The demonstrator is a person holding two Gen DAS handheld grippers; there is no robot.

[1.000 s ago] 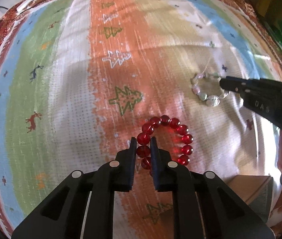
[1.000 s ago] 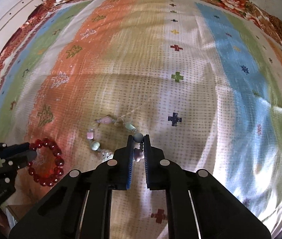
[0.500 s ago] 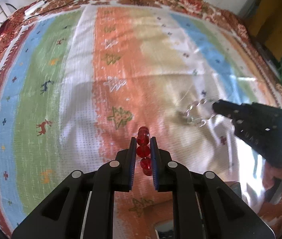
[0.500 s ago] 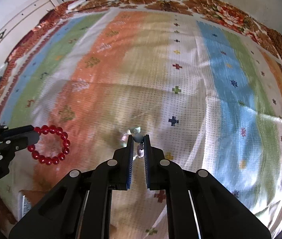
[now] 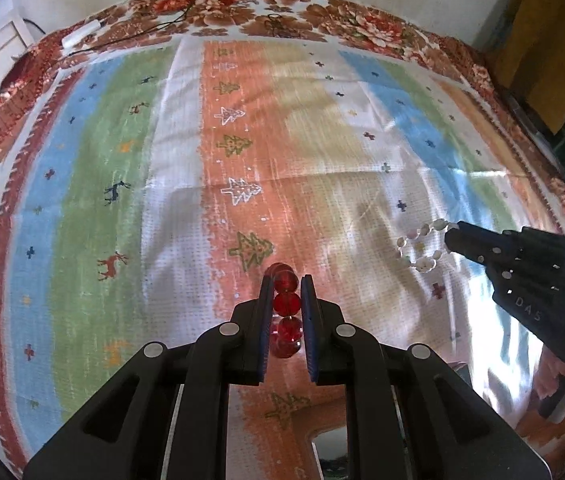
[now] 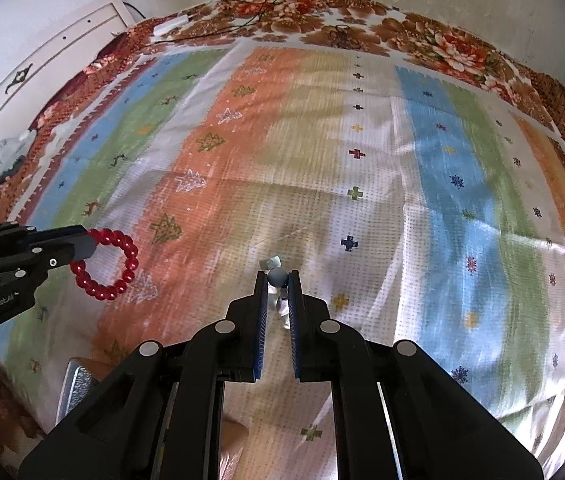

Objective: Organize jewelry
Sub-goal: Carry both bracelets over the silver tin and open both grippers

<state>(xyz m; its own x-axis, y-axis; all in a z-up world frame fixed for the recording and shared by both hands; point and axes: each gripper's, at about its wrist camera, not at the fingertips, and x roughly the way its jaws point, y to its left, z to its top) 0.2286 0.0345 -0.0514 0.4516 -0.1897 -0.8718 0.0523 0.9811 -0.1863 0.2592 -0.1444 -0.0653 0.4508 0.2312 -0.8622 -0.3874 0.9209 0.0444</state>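
Left wrist: left tongs point(image 5: 285, 280) pinch red bracelet point(image 5: 285, 312); right tongs point(image 6: 278, 276) pinch pale bracelet point(image 6: 278, 278)

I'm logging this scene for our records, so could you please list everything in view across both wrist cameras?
Red bead bracelet: one, red, hanging from the left hand-held gripper above the cloth.
Pastel bead bracelet: one, pale mixed beads, held by the right hand-held gripper.
Striped cloth: one, orange, blue, green and white, covering the bed.
Floral bedspread: one, red-brown, at the far edge.
Cables: a few, black, far edge.
Left hand-held gripper: black, shut on red beads.
Right hand-held gripper: black, shut on pastel beads.
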